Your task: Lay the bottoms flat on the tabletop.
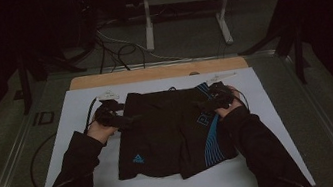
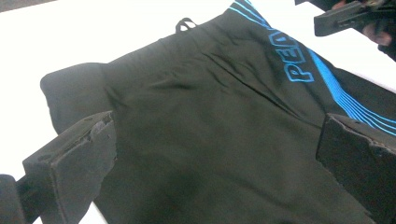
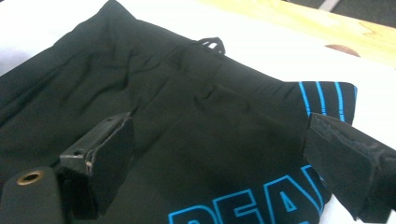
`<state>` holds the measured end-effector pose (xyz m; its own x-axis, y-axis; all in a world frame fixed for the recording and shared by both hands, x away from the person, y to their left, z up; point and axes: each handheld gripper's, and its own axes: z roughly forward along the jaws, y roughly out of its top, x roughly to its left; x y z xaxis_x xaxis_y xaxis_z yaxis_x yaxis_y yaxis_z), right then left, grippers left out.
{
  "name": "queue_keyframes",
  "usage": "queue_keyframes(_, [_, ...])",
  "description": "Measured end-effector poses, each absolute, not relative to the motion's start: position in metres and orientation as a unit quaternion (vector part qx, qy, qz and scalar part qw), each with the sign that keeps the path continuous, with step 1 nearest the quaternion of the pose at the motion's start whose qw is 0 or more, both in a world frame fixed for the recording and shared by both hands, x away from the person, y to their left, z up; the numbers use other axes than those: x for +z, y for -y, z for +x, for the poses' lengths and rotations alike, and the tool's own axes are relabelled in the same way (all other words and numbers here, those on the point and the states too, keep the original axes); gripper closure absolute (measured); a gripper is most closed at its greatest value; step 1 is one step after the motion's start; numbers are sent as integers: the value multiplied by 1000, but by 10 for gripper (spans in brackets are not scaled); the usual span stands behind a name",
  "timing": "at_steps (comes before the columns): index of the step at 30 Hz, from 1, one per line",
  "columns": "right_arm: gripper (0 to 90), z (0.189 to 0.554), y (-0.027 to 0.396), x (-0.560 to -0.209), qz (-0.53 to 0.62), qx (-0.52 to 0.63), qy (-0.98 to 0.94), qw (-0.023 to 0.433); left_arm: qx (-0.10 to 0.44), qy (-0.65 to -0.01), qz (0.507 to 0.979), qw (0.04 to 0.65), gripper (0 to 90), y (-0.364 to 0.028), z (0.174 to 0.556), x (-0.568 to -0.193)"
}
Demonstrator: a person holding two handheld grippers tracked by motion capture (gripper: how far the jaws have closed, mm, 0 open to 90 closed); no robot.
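Shorts (image 2: 210, 140) — blue "PEA" lettering (image 2: 295, 58)

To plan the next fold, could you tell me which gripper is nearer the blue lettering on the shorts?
Right. The right gripper hovers just by the blue lettering, while the left gripper is across the shorts at their opposite edge.
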<state>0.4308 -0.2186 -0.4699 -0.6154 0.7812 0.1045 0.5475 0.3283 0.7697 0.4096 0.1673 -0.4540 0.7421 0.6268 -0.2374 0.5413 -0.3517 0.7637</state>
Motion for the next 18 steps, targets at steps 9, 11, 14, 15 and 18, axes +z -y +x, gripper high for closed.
queue_keyframes(9, [97,406,219,-471,393,421,-807,134,44,-330,828,451,0,-170,380,-456])
queue_keyframes(11, [97,401,221,-471,388,428,-805,137,46,-325,831,449,0,-171,373,-457])
queue_keyframes(14, [98,393,223,-471,386,433,-803,134,46,-319,833,449,0,-173,364,-459])
queue_keyframes(15, [97,390,224,-472,385,433,-804,133,47,-318,833,450,1,-174,360,-460])
queue_keyframes(18, [97,383,224,-474,379,435,-806,131,47,-310,835,452,0,-175,350,-462])
